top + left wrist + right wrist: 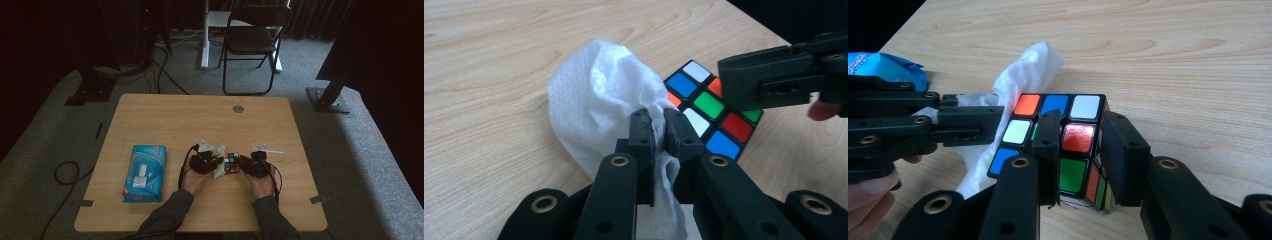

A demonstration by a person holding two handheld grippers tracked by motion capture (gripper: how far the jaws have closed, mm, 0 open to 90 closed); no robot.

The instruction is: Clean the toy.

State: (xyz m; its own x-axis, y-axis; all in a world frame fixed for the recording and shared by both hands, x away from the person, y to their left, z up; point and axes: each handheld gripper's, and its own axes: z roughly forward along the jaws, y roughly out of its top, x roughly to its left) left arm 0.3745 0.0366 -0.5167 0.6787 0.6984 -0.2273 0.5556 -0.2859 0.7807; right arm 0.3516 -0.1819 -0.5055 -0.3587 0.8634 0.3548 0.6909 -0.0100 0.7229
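Observation:
A colourful puzzle cube (231, 163) rests on the wooden table (200, 120) between the person's two hands. My right gripper (1083, 150) is shut on the cube (1068, 135), one jaw across its top face and the other on its right side. My left gripper (661, 130) is shut on a crumpled white wipe (599, 95), which touches the cube's (711, 107) left side. In the high view the left gripper (214, 164) and right gripper (245, 166) face each other across the cube, with the wipe (219, 171) bunched at its left edge.
A blue pack of wet wipes (145, 173) lies flat at the table's left. A round metal grommet (238, 108) sits near the far edge. Behind the table a black folding chair (252, 40) stands on the carpet. Bare wood stretches across the far half of the table.

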